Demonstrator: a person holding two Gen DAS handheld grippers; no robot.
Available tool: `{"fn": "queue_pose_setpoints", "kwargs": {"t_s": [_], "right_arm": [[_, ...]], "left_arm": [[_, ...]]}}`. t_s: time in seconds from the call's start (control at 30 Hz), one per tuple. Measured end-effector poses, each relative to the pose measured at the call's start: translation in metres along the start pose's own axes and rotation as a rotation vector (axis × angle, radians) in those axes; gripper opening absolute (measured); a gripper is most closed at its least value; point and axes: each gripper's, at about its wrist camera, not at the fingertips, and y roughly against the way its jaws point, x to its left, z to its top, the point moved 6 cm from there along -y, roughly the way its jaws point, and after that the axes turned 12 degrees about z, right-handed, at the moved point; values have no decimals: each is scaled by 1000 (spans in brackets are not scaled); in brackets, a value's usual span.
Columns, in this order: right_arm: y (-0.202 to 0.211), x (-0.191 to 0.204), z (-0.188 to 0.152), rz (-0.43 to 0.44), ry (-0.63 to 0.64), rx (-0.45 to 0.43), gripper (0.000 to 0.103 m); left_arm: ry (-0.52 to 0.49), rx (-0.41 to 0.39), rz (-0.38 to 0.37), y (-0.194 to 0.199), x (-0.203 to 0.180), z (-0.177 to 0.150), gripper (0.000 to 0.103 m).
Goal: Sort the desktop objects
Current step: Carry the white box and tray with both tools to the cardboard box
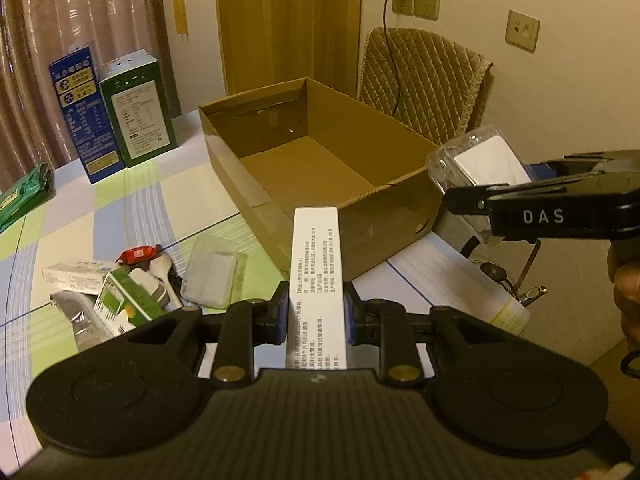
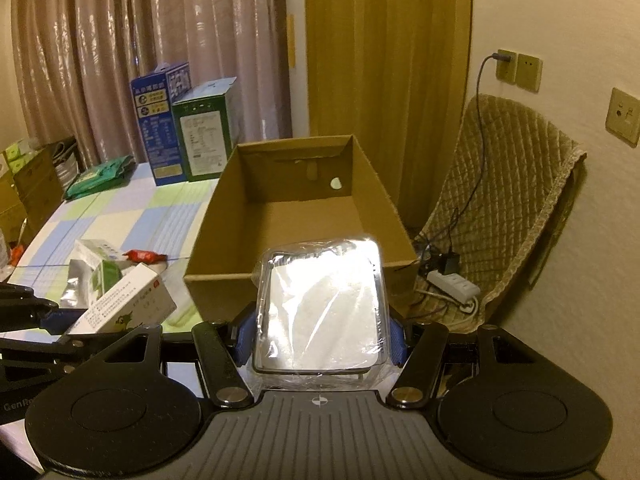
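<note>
Clear plastic case [image 2: 320, 308] fills centre frame, pinched in your right gripper [image 2: 320, 334]; your left gripper [image 1: 316, 312] clamps the white carton [image 1: 316, 276]. Both sit just short of the cardboard box [image 1: 400, 196], so releasing now risks dropping them outside.

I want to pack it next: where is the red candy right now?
The red candy lies on the checked tablecloth, left of the cardboard box, at the far edge of the pile of small packets, beside a white spoon.
</note>
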Motion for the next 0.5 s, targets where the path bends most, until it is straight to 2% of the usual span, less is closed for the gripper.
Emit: {"fn": "queue_pose_setpoints", "kwargs": {"t_s": [0.5], "right_arm": [[-24, -19, 37, 18, 12, 8, 59]], "left_arm": [[-14, 20, 7, -28, -10, 29, 21]]}}
